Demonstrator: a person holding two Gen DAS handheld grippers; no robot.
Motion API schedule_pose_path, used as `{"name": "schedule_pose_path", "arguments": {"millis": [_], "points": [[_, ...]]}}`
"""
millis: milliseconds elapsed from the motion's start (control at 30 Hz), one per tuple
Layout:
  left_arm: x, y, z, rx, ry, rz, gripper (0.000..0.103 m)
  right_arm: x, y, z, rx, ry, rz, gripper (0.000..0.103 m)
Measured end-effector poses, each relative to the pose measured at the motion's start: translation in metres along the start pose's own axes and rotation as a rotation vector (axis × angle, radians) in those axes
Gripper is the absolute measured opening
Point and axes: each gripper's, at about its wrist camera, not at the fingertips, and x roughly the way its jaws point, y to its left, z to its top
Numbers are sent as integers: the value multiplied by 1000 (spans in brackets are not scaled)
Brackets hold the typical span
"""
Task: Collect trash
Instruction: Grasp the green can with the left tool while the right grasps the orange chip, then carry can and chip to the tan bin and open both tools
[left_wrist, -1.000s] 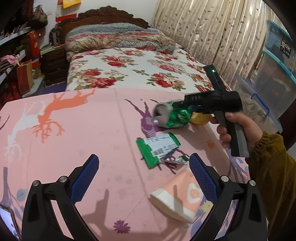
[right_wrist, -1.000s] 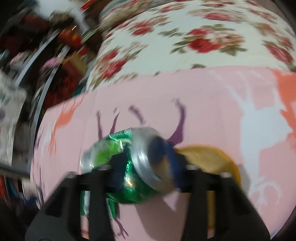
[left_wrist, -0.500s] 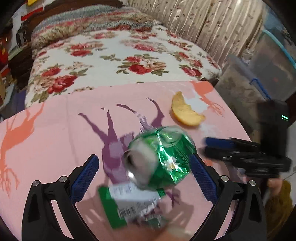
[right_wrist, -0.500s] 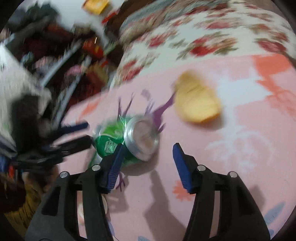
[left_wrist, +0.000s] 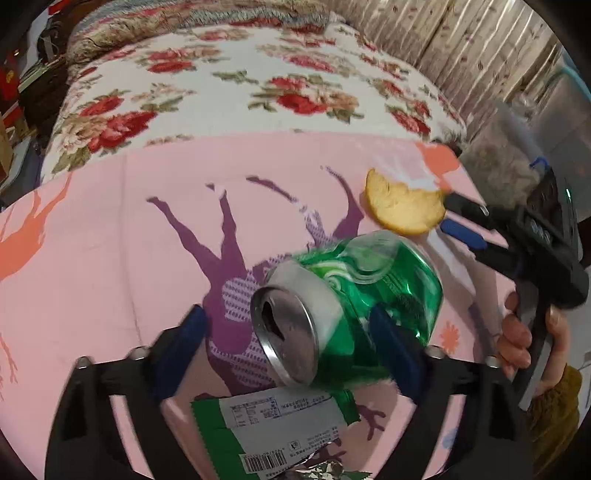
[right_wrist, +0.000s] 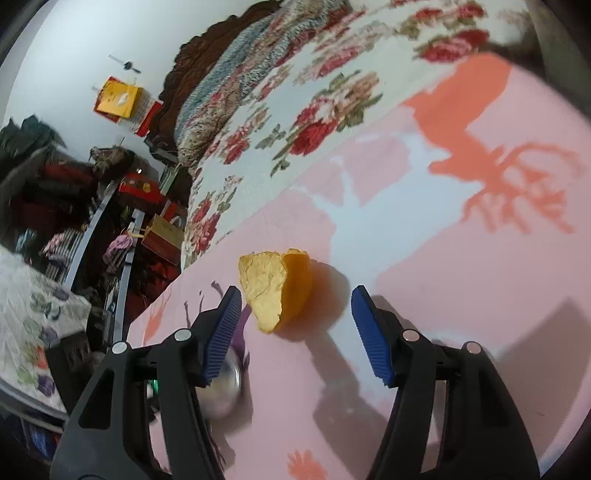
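Observation:
A crushed green can (left_wrist: 369, 291) lies on the pink tablecloth (left_wrist: 110, 266) with its silver top toward me. My left gripper (left_wrist: 286, 314) is around it and its jaws are closing. The right pad (left_wrist: 391, 347) is at the can's side, while the left pad (left_wrist: 181, 343) stands clear of it. A green and white wrapper (left_wrist: 266, 424) lies just below the can. The yellow peel piece (right_wrist: 277, 291) sits just ahead of my right gripper (right_wrist: 295, 325), whose jaws are opening with nothing pressed between them. A hand holds that right gripper (left_wrist: 450, 214) beside the peel (left_wrist: 402, 210).
Beyond the table's far edge stands a bed with a floral cover (left_wrist: 258, 85). Curtains (left_wrist: 480, 48) and plastic storage boxes (left_wrist: 524, 140) are at the right. Cluttered shelves (right_wrist: 66, 206) fill the left of the right wrist view.
My right gripper let go of the can, opened and swung over to the peel. My left gripper came down around the can and its jaws narrowed.

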Motion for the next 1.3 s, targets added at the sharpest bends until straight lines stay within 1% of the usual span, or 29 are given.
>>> {"name": "schedule_pose_path", "arguments": {"millis": [33, 67, 100, 133, 167, 233, 300, 333, 400, 500, 633, 800, 833, 867, 933, 1033, 1133, 1200, 1233, 1267, 1300], "points": [[2, -1, 0, 2, 11, -11, 69, 7, 1, 2, 7, -8, -4, 61], [2, -2, 0, -1, 6, -25, 62, 14, 2, 4, 12, -18, -9, 53], [2, -3, 1, -1, 3, -39, 57, 23, 4, 6, 17, -6, -15, 45], [2, -6, 2, 1, 6, -47, 54, 30, 5, 6, 22, 10, -23, 25], [3, -8, 2, 5, 8, -37, 53, 33, 5, 5, 27, 24, -15, 15], [0, -16, 2, 22, -2, -7, 53, 35, 9, -2, 21, 36, -3, 13], [-4, -25, 1, 38, -12, 15, 53, 29, 12, -9, -5, 27, -7, 12], [-8, -29, 1, 43, -18, 10, 53, 23, 11, -12, -10, 19, -5, 12], [-16, -39, 1, 44, -28, -21, 53, 7, 5, -17, -9, -8, -7, 12], [-23, -59, 3, 55, -28, -65, 53, -28, -15, -20, 5, -65, -24, 12], [-27, -105, 3, 107, -16, -106, 53, -88, -54, -23, 47, -137, -50, 12], [-15, -198, -6, 233, 13, -159, 53, -183, -118, -32, 103, -248, -103, 12], [-9, -226, -9, 268, 27, -173, 53, -205, -134, -36, 117, -274, -122, 12], [-5, -243, -10, 289, 36, -182, 53, -232, -154, -41, 137, -302, -146, 12], [9, -295, -16, 348, 63, -216, 53, -265, -180, -49, 166, -330, -181, 12], [29, -355, -23, 406, 101, -252, 53, -322, -226, -58, 226, -367, -240, 12], [54, -424, -30, 469, 144, -273, 53, -363, -255, -59, 251, -396, -313, 12], [66, -456, -33, 492, 156, -275, 53, -381, -269, -57, 259, -402, -340, 13], [72, -469, -34, 500, 162, -275, 53, -388, -278, -55, 260, -396, -361, 15], [80, -488, -35, 511, 166, -271, 53, -392, -284, -54, 260, -391, -377, 16], [84, -497, -35, 516, 163, -265, 54, -394, -289, -54, 259, -386, -391, 16]]}}
